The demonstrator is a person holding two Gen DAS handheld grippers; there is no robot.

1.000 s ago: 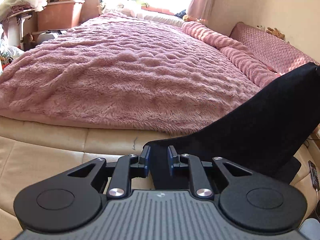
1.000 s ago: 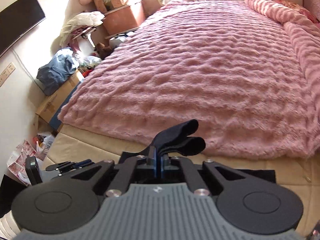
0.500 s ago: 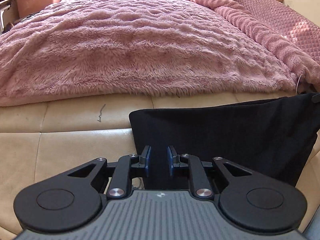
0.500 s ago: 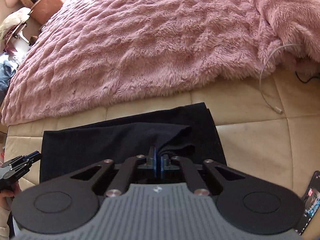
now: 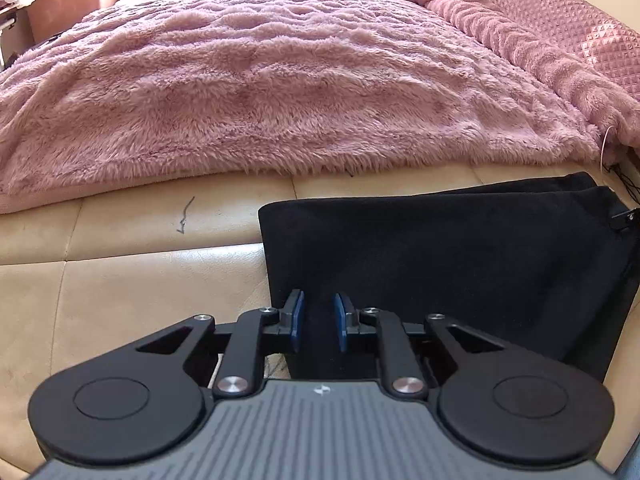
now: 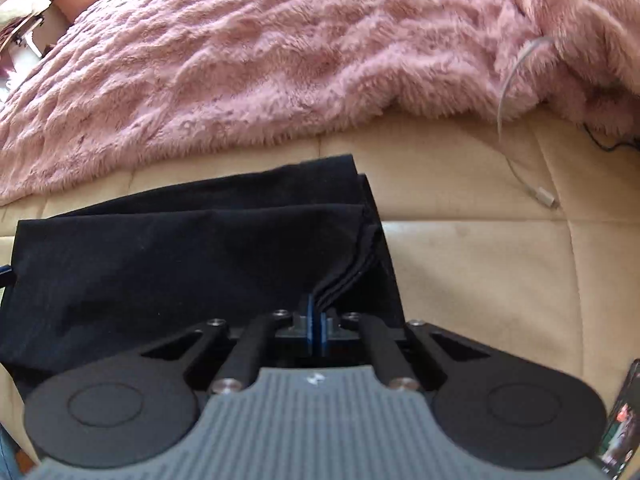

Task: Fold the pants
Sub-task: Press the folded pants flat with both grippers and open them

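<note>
Black pants (image 5: 440, 256) lie folded on the beige leather bed edge (image 5: 132, 276), in front of the pink blanket. In the left wrist view my left gripper (image 5: 319, 322) sits at the near left corner of the pants, its blue pads slightly apart with black cloth between them. In the right wrist view the pants (image 6: 180, 256) show several stacked layers, and my right gripper (image 6: 315, 330) is shut on the near right corner of the top layers.
A fluffy pink blanket (image 5: 280, 72) covers the bed beyond the pants. A white charging cable (image 6: 520, 152) and a thin black cable (image 6: 604, 140) lie on the leather to the right. A phone (image 6: 624, 416) sits at the lower right edge.
Both grippers have carried the lifted part of the pants down and over, so it now lies flat on the lower layers. The left pads have parted a little.
</note>
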